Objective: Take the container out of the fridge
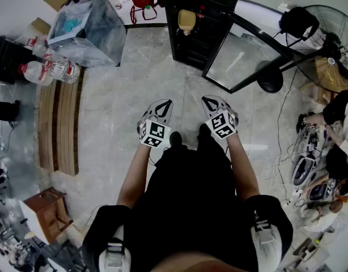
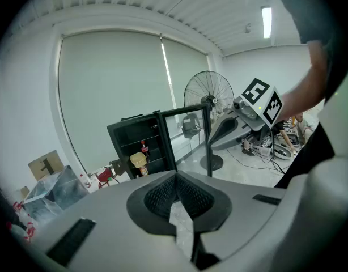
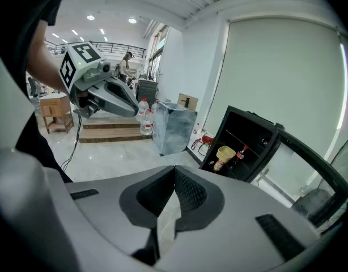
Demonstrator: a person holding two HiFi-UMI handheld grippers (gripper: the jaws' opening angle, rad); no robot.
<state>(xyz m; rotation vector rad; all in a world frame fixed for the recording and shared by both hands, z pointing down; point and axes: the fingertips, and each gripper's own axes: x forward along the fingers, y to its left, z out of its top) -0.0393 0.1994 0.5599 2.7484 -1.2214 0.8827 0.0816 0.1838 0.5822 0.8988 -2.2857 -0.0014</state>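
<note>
A small black fridge (image 1: 188,35) stands on the floor ahead with its glass door (image 1: 242,55) swung open to the right. On a shelf inside sits a tan lidded container (image 1: 186,20), which also shows in the left gripper view (image 2: 139,162) and the right gripper view (image 3: 224,153). A cola bottle (image 2: 144,149) stands beside it. My left gripper (image 1: 165,103) and right gripper (image 1: 207,100) are held side by side at waist height, well short of the fridge. Both are shut with nothing between their jaws.
A clear plastic box (image 1: 86,21) and water bottles (image 1: 49,69) stand left of the fridge, beside wooden steps (image 1: 60,123). A standing fan (image 1: 327,44) is at the right, with seated people (image 1: 338,129) and cables on the floor. A wooden stool (image 1: 46,211) sits lower left.
</note>
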